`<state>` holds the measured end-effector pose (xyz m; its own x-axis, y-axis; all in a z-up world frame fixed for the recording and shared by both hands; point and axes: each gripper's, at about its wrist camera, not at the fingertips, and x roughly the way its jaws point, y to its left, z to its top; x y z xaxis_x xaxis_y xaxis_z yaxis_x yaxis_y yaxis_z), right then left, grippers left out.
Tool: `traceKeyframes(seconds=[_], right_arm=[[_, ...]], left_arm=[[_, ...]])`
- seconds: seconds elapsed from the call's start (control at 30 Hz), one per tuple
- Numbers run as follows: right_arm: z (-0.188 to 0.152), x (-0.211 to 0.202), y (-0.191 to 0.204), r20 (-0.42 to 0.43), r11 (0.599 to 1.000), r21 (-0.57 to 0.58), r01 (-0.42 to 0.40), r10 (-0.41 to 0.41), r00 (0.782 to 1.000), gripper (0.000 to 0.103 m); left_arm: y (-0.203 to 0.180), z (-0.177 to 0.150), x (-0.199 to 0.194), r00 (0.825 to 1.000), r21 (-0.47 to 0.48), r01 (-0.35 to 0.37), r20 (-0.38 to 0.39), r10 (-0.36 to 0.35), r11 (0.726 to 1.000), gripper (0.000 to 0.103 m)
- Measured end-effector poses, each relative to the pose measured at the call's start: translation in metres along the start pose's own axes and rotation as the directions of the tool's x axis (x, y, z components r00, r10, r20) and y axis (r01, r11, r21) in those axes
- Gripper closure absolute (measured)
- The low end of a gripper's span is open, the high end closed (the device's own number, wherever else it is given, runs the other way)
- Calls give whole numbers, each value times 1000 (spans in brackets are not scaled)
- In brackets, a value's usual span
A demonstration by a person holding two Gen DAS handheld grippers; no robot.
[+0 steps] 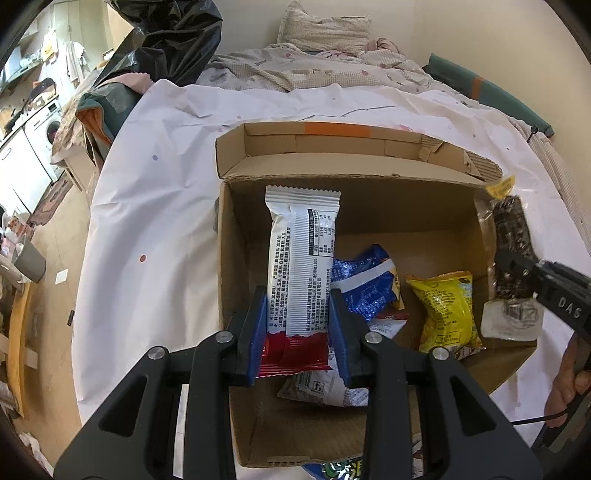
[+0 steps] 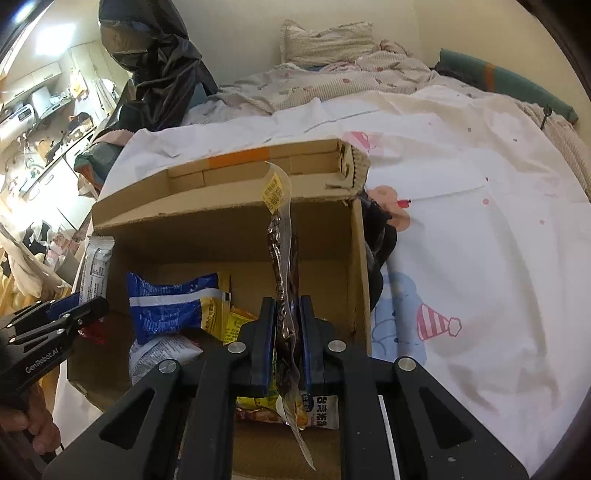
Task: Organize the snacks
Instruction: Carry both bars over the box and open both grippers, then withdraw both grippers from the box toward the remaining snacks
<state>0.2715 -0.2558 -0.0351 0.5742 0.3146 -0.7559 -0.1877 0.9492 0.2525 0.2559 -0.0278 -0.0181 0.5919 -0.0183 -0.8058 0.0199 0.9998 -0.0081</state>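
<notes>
An open cardboard box sits on a white sheet on a bed. My left gripper is shut on a white and red snack bar packet, held upright over the box's left side; the packet also shows in the right wrist view. My right gripper is shut on a clear packet with a dark snack, held above the box's right side; it shows in the left wrist view at the box's right wall. Inside the box lie a blue packet and a yellow packet.
The white sheet with cartoon prints covers the bed around the box. A rumpled quilt and pillow lie at the far end. A black plastic bag stands at the back left. The floor and a washing machine are at the left.
</notes>
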Motion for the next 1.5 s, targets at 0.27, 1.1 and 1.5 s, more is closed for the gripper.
traceKeyframes(seconds=[0.27,1.1,1.5], right_arm=[[-3,5,-2,-32,1000,26,-12,13,999,86],[-1,-14,-7,20,991,105,-88,87,996,25],[-20,-39,3,20,995,65,-74,73,997,25]], left_arm=[[-1,-2,0,1000,-3,14,-11,-14,1000,75],[1,-7,-21,998,3,57,30,-57,998,23],[14,-24,-53,998,-26,36,59,-34,999,23]])
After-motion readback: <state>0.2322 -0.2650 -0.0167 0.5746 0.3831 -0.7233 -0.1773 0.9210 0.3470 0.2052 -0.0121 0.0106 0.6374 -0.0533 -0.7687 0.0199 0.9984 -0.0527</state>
